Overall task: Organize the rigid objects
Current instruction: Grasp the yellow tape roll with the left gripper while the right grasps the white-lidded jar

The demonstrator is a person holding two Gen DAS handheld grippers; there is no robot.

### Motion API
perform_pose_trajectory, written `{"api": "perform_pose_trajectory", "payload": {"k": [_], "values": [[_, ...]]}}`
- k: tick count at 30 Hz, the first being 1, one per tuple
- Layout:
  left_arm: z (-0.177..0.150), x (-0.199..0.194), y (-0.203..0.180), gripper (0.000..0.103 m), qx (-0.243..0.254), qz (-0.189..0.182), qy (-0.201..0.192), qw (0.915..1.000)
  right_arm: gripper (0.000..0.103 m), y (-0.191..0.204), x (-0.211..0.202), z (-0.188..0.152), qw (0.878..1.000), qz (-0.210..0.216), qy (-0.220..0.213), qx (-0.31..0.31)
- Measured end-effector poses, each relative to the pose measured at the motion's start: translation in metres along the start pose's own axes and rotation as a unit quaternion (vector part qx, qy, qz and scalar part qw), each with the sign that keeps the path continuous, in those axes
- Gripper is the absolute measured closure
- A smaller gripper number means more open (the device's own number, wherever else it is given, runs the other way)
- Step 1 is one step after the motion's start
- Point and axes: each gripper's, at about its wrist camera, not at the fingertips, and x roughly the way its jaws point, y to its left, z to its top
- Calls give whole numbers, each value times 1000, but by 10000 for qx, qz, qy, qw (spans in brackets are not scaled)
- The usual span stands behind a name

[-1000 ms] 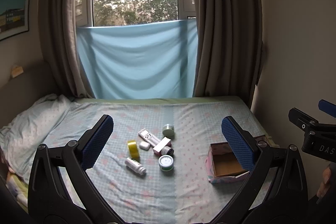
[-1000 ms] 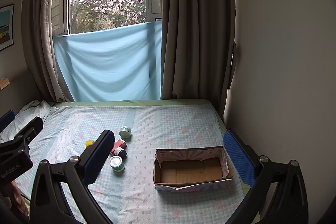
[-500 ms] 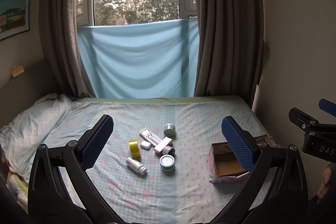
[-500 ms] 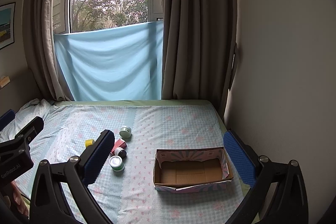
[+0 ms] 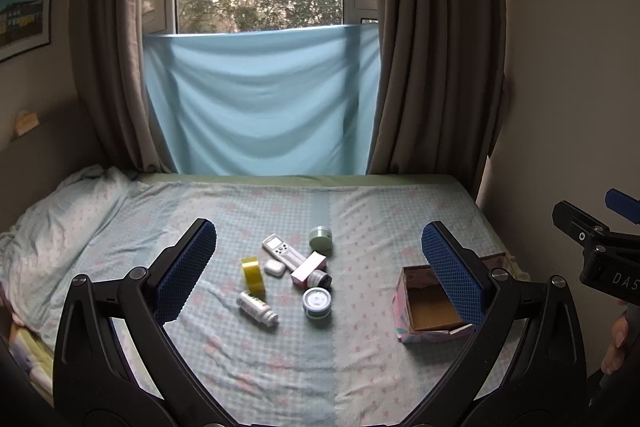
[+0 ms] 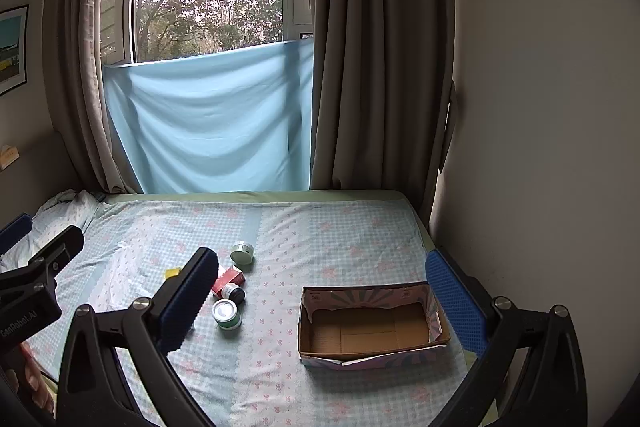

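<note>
Both grippers were held above the bed (image 5: 360,367), and nothing was picked yet. The left gripper (image 5: 318,267) had its jaws wide apart and empty; the right gripper (image 6: 322,301) was also wide apart and empty.

The small things lay in a loose cluster in the middle of the bed: a yellow tape roll (image 5: 253,271), a white bottle (image 5: 257,307) lying on its side, a remote (image 5: 283,250), a small white case (image 5: 274,267), a pink carton (image 5: 308,269) that seemed to touch a dark-capped jar (image 5: 320,279), a green tin (image 5: 317,302) and a green jar (image 5: 321,239). The open cardboard box (image 6: 370,323) stood well apart to the right, and it looked empty.

I think the main risk was the crowding: a gripper closing on one piece could push its neighbour. The bottle and the tape roll could roll on the soft sheet. The box looked light, so it could slide or tip if an object hit its wall.

The left view showed the whole cluster, while its own finger hid part of the box. The right view showed the full inside of the box, but its left finger covered the bottle, remote and case.
</note>
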Motion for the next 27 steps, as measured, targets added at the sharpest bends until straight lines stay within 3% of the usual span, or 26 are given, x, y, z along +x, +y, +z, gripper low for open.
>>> {"api": "perform_pose_trajectory", "payload": {"k": [7,14,19,27], "values": [[-5,47,45,1,-211,176,663,9974,0,19,42,1,9992,176,348,98],[-18,113,96,1,-262,306,1445,9887,0,55,104,-9,9950,335,915,238],[-28,169,126,1,-244,264,1975,9796,0,88,157,-21,9891,395,1385,306],[-49,281,165,1,-393,62,2843,9579,0,141,259,-56,9721,347,2303,283]]}}
